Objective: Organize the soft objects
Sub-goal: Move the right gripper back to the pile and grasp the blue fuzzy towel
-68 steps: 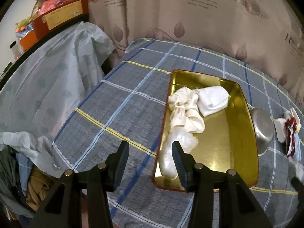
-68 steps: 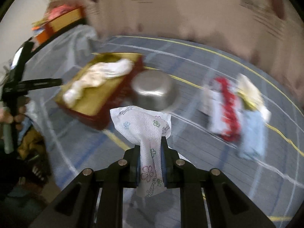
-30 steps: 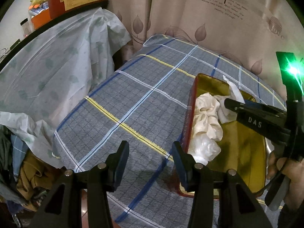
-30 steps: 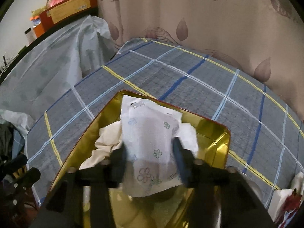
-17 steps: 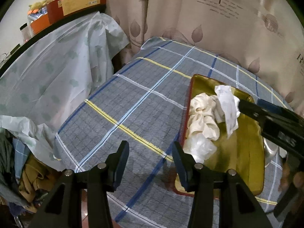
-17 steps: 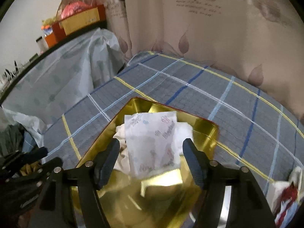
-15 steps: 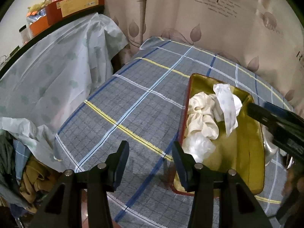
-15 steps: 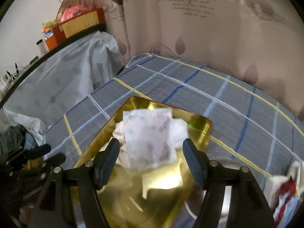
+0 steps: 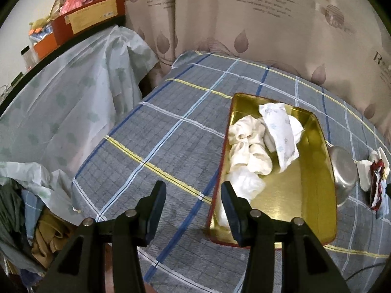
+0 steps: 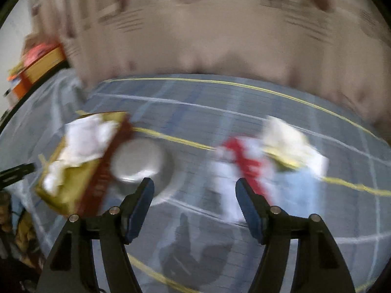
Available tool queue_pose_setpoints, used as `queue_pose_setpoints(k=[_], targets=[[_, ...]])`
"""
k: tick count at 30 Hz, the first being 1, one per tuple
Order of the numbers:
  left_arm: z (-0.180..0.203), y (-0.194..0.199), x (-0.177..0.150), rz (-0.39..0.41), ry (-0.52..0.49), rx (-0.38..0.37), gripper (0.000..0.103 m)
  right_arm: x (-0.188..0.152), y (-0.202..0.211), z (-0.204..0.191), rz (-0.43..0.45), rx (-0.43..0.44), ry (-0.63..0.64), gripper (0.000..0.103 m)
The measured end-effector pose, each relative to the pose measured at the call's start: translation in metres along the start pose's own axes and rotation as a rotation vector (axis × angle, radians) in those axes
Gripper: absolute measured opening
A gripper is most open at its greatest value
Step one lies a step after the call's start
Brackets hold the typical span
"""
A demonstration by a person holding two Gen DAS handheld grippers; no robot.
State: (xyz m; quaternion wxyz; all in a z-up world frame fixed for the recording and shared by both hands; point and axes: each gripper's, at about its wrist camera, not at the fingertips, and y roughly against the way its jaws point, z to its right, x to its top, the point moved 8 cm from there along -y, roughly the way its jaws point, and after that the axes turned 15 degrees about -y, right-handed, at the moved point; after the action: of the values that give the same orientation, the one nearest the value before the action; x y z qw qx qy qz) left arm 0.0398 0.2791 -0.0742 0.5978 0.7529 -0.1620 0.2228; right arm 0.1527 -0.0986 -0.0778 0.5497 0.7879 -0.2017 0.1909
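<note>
Plaid woven cloth covers the bench [image 9: 171, 131]. Right of centre, a glossy gold rectangular tray [image 9: 317, 195] holds crumpled white cloths [image 9: 249, 151] and a floral tissue packet [image 9: 281, 131]. Left gripper [image 9: 193, 195] and right gripper [image 10: 194, 190] hover with jaws apart, empty.

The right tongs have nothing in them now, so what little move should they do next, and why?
Probably reach toward the blurry pile of red, white and pale blue soft things on the plaid cloth. The right tongs are open and empty, the flower-print white cloth already lies in the gold metal tray, and that pile sits outside it.
</note>
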Motion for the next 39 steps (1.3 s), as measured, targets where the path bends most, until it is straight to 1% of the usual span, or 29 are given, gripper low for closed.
queue_pose_setpoints(k=[4,5,7,9,11,13,15,18,22,24,26,28,29,31,32,37,39], targets=[[0.012,0.006,0.001,-0.001,-0.025,0.002,0.048,-0.001,0.009,0.07,0.026,-0.095,-0.091,0.067],[0.018,0.009,0.003,0.0,-0.038,-0.002,0.048,-0.003,0.009,0.087,0.023,-0.123,-0.112,0.067],[0.031,0.012,0.005,-0.002,-0.058,-0.021,0.048,-0.01,0.008,0.114,0.001,-0.153,-0.143,0.067],[0.051,0.016,0.009,0.0,-0.091,-0.05,0.048,-0.016,0.005,0.131,-0.015,-0.187,-0.143,0.067],[0.069,0.019,0.015,0.003,-0.126,-0.06,0.048,-0.02,0.0,0.145,-0.022,-0.205,-0.146,0.067],[0.085,0.023,0.018,0.003,-0.156,-0.072,0.048,-0.022,-0.006,0.156,-0.03,-0.199,-0.165,0.067],[0.103,0.028,0.021,0.009,-0.188,-0.089,0.048,-0.022,-0.013,0.164,-0.029,-0.21,-0.185,0.067],[0.127,0.033,0.026,0.012,-0.23,-0.109,0.048,-0.024,-0.024,0.174,-0.038,-0.189,-0.216,0.067],[0.156,0.037,0.034,0.019,-0.263,-0.142,0.048,-0.023,-0.038,0.182,-0.05,-0.185,-0.214,0.067],[0.176,0.039,0.038,0.023,-0.291,-0.161,0.048,-0.021,-0.04,0.184,-0.04,-0.178,-0.212,0.067],[0.192,0.04,0.04,0.03,-0.319,-0.167,0.048,-0.019,-0.043,0.182,-0.03,-0.174,-0.191,0.062],[0.216,0.041,0.042,0.031,-0.353,-0.204,0.048,-0.019,-0.043,0.181,-0.02,-0.162,-0.181,0.043],[0.222,0.041,0.042,0.029,-0.358,-0.217,0.048,-0.021,-0.042,0.18,-0.019,-0.146,-0.172,0.04],[0.242,0.039,0.042,0.017,-0.377,-0.265,0.048,-0.024,-0.038,0.177,-0.014,-0.123,-0.16,0.033],[0.255,0.038,0.04,0.003,-0.384,-0.29,0.048,-0.025,-0.037,0.178,-0.014,-0.119,-0.161,0.033],[0.292,0.03,0.038,-0.029,-0.436,-0.326,0.048,-0.033,-0.024,0.183,-0.004,-0.112,-0.177,0.029],[0.306,0.028,0.037,-0.04,-0.442,-0.356,0.048,-0.037,-0.018,0.187,-0.002,-0.122,-0.18,0.029]])
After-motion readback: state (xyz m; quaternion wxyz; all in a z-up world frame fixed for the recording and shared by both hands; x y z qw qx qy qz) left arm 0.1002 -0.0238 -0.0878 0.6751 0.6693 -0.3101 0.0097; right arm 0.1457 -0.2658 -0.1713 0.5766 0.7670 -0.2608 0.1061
